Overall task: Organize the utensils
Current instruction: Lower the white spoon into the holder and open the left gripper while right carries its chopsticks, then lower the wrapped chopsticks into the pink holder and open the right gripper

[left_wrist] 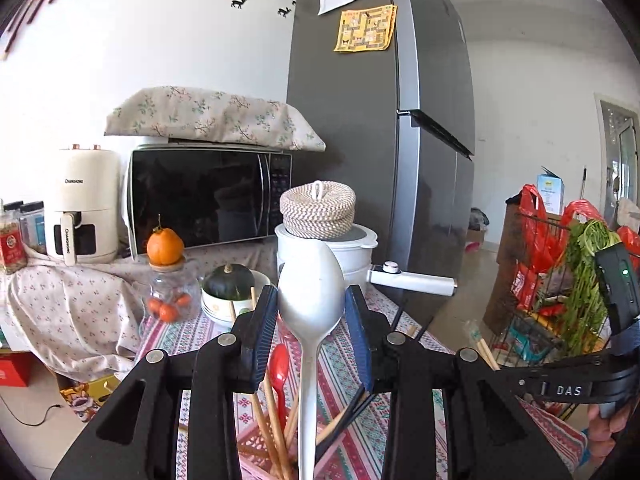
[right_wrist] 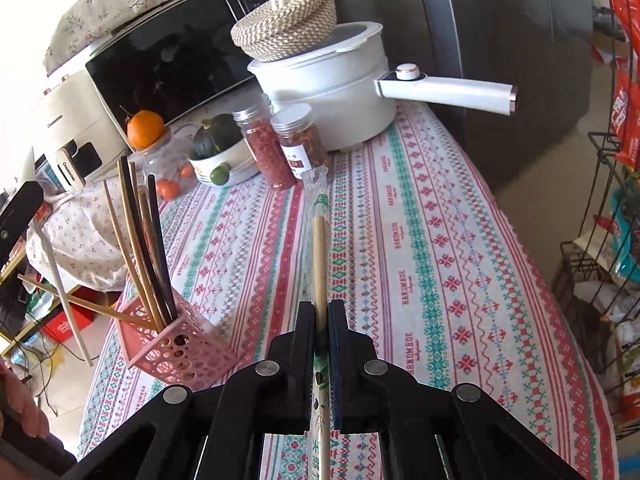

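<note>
White spoon (left_wrist: 310, 300) between open left claw (left_wrist: 311, 312) fingers

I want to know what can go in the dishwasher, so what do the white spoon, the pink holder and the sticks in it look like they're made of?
White spoon: probably plastic, smooth, matte, one colour. Pink holder: moulded plastic, punched with round holes. Chopsticks in it: likely wood or bamboo, some pale, some dark, possibly lacquered.

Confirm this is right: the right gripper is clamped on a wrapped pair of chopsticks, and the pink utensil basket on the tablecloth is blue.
One thing is wrong: the utensil basket is pink, not blue, as the right wrist view shows. The rest holds: the right gripper is clamped on the wrapped pair of chopsticks, and the basket stands on the tablecloth.
</note>
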The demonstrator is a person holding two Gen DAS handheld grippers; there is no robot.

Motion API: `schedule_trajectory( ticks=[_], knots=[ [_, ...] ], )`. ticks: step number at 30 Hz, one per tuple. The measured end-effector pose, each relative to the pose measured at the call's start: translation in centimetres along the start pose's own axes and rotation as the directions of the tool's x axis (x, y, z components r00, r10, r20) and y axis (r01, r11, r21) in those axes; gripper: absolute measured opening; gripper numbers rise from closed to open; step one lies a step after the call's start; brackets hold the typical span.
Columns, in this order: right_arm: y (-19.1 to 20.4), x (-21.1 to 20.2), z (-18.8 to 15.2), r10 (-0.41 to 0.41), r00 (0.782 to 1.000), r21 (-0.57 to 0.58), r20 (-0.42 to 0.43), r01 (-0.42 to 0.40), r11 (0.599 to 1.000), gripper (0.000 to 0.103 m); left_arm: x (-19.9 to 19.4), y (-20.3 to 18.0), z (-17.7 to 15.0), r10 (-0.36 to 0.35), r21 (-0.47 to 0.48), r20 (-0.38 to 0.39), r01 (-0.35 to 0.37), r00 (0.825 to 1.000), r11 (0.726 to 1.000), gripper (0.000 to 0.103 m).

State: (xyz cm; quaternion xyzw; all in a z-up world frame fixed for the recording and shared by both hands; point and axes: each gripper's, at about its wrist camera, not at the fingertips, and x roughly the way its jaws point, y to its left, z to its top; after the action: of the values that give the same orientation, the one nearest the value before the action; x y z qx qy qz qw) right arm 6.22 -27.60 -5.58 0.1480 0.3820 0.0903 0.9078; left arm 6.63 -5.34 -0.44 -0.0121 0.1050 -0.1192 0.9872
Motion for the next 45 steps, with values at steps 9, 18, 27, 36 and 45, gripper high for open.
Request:
schedule_trajectory(
  ticks=[9, 18, 27, 36, 45],
  knots=[
    [-0.2, -0.1, 0.1, -0.008, 0.999, -0.004, 0.031, 0.008, 1.0, 0.004, 2.9, -0.1, -2.0, 0.066, 0.006, 0.018, -0.066, 0.998, 0.998, 0.037],
    [0.2, -1.4, 0.1, -0.001, 0.996, -0.014, 0.088, 0.002, 1.0, 0.004, 3.0, -0.6, -4.0, 0.022, 0.08, -0.166, -0.009, 0.986, 0.997, 0.038],
    [3.4, -3.8, 0.9, 0.037, 0.974, 0.005, 0.223, -0.039, 0.999, 0.004, -1.3, 2.0, -2.1, -0.036, -0.009, -0.322, 0.035, 0.946, 0.999, 0.039],
    [9.2, -4.2, 1.1, 0.068, 0.94, -0.011, 0.334, -0.069, 0.998, 0.004, -5.5, 6.5, -2.4, -0.063, -0.048, -0.442, 0.047, 0.895, 0.998, 0.039],
    [15.5, -1.4, 1.5, 0.011, 0.886, -0.037, 0.464, 0.007, 0.999, 0.004, -7.1, 10.9, -3.5, -0.051, -0.062, -0.502, 0.023, 0.863, 0.998, 0.041]
  ],
)
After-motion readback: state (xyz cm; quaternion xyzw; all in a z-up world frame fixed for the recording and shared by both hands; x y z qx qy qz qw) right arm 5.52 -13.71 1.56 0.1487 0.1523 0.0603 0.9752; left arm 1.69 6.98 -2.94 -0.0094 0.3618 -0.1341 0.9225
